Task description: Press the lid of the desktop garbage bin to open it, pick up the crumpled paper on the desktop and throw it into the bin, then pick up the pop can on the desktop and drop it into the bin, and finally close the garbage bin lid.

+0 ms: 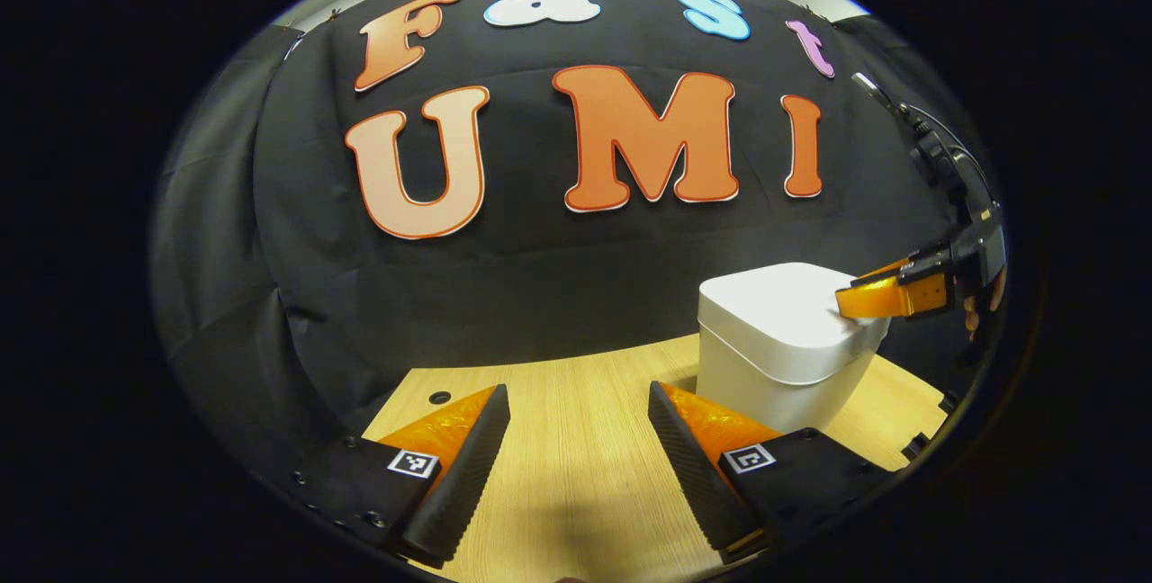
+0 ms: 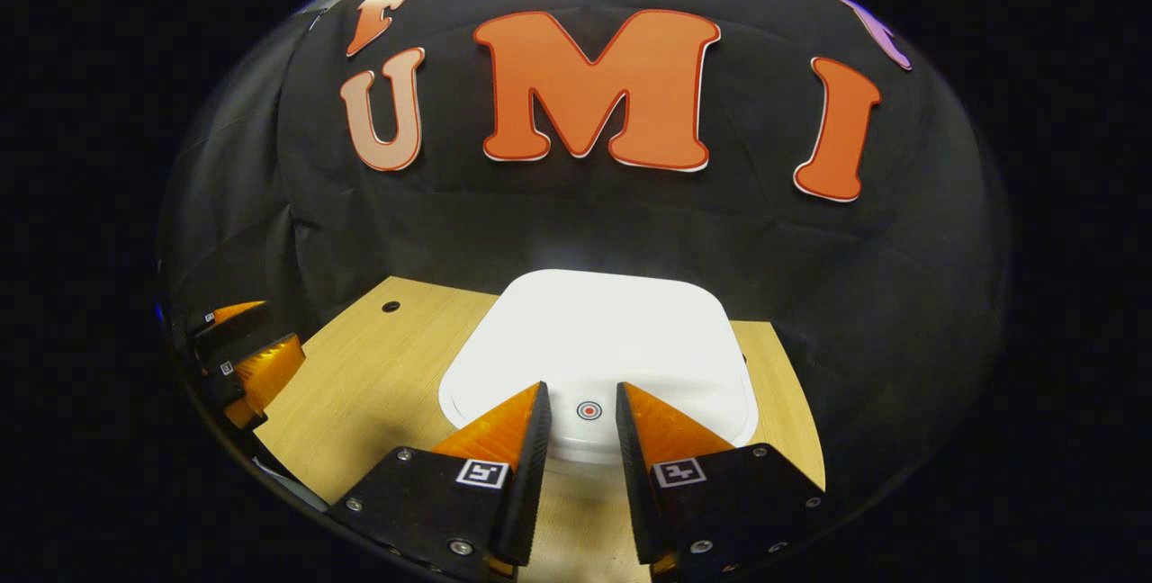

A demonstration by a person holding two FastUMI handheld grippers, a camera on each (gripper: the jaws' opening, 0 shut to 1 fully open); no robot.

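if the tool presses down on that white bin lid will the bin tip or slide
The bin looks squat and wide-based, so it probably won't tip. Its smooth shell on the wooden desk may slide slightly. The right tool sits near the lid's front edge.
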